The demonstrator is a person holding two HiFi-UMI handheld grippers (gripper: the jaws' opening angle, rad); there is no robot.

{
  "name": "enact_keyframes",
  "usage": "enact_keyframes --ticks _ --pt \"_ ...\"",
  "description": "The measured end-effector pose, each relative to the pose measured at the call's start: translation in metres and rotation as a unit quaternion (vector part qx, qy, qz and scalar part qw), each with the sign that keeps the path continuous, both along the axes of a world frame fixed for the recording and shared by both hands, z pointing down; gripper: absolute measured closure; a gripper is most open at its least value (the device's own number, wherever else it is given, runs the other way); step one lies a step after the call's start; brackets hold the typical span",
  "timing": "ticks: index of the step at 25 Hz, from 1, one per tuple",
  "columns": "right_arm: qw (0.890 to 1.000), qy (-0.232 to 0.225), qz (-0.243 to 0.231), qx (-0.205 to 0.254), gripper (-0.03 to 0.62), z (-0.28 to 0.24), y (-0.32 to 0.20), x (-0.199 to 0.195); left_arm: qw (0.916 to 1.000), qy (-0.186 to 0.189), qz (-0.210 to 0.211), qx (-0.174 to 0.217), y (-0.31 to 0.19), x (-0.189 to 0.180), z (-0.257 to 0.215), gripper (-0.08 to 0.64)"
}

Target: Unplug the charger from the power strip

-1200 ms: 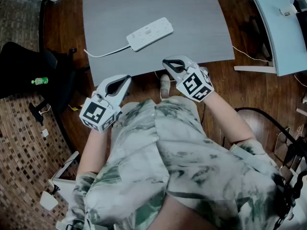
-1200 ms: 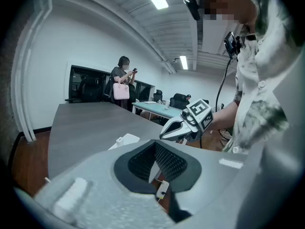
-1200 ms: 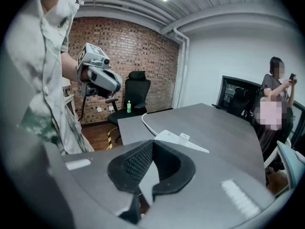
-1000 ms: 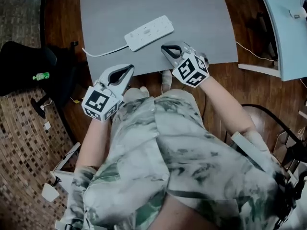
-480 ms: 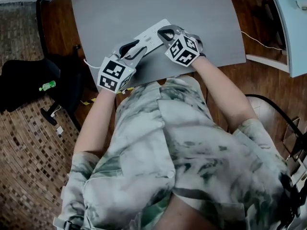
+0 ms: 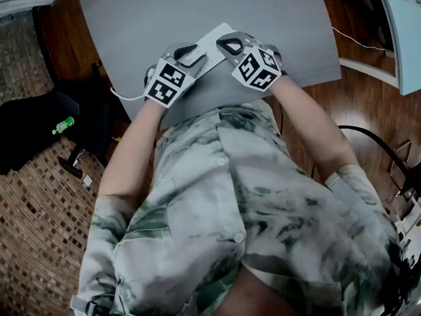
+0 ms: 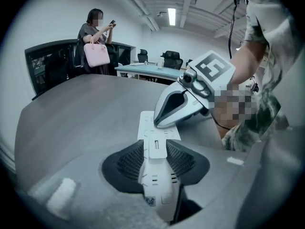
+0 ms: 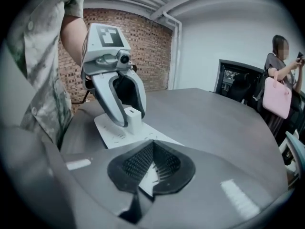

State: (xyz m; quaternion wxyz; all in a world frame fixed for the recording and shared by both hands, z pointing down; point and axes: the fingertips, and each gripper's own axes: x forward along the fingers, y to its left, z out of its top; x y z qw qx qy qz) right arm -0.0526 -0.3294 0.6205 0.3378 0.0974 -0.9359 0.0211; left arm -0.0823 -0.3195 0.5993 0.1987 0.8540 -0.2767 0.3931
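L gripper (image 7: pixel 155 145) tilts down, jaws opening astride 1 white block charger (image 7: pixel 155 175), plugged in 1 white plastic power strip (image 7: pixel 161 126) on grey table (image 6: pixel 263 12). R gripper (image 8: pixel 153 145), tips together, rests on strip.

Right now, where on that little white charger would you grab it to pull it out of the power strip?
I'd grip the charger by its two flat opposite side walls, coming from above: it stands upright on the power strip, a squarish block. The left hand-held gripper, jaws opening, straddles it.
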Motion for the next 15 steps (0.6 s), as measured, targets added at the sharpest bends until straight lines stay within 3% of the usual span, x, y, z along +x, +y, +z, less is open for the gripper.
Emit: enact_keyframes --ticks 9,15 --pt "0.999 0.002 0.001 -0.042 0.587 -0.0042 0.0006 0.0007 0.9999 -0.008 0.011 0.005 0.0031 0.0056 0.0106 0.457" --pt "0.999 0.008 0.014 -0.042 0.588 -0.0033 0.0012 0.0021 0.9997 -0.020 0.011 0.004 0.0042 0.0053 0.0111 0.460"
